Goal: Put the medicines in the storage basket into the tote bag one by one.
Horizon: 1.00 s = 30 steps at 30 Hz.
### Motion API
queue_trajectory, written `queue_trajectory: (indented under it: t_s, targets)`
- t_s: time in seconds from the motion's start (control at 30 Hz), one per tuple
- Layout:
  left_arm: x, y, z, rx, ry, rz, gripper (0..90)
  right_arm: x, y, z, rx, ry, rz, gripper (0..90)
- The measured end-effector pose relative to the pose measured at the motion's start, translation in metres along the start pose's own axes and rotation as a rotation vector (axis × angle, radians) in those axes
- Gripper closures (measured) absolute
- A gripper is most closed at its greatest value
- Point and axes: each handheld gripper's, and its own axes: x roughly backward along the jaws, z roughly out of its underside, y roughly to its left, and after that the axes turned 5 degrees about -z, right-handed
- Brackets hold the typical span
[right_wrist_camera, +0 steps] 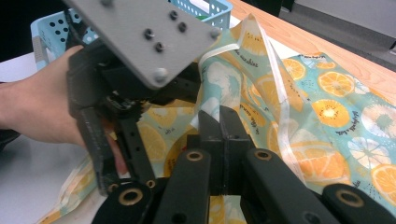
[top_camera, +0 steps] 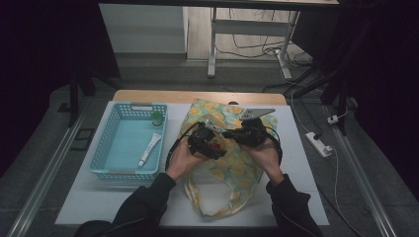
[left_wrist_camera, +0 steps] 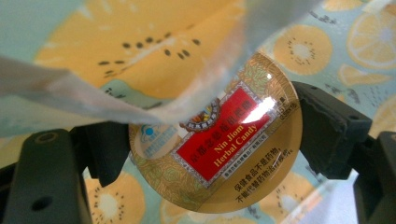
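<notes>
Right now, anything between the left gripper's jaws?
Yes: a round candy tin sits clamped between the left gripper pads, over the fruit-print bag, in the left gripper view.

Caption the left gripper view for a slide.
Left gripper clamps a round herbal candy tin at the fruit-print bag.

Dim room, grey floor (top_camera: pixel 44 163), white desk (top_camera: pixel 232 34) behind.

Glossy candy tin (left_wrist_camera: pixel 217 142) (metal, seemingly), soft cloth bag (top_camera: pixel 225 163), plastic basket (top_camera: pixel 106 143)
</notes>
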Motion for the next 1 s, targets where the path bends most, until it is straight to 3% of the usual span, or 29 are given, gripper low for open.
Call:
queue_trajectory:
  t_s: [0.7,1.0]
  targets:
    - [-0.027,0.012,-0.004,0.024,0.019,-0.074,20.0,-0.008,-0.009,0.008,-0.007,0.023,0.011,90.0]
    - [-0.042,0.012,-0.002,0.014,0.036,-0.097,19.9,-0.009,-0.013,0.011,-0.011,0.035,0.03,90.0]
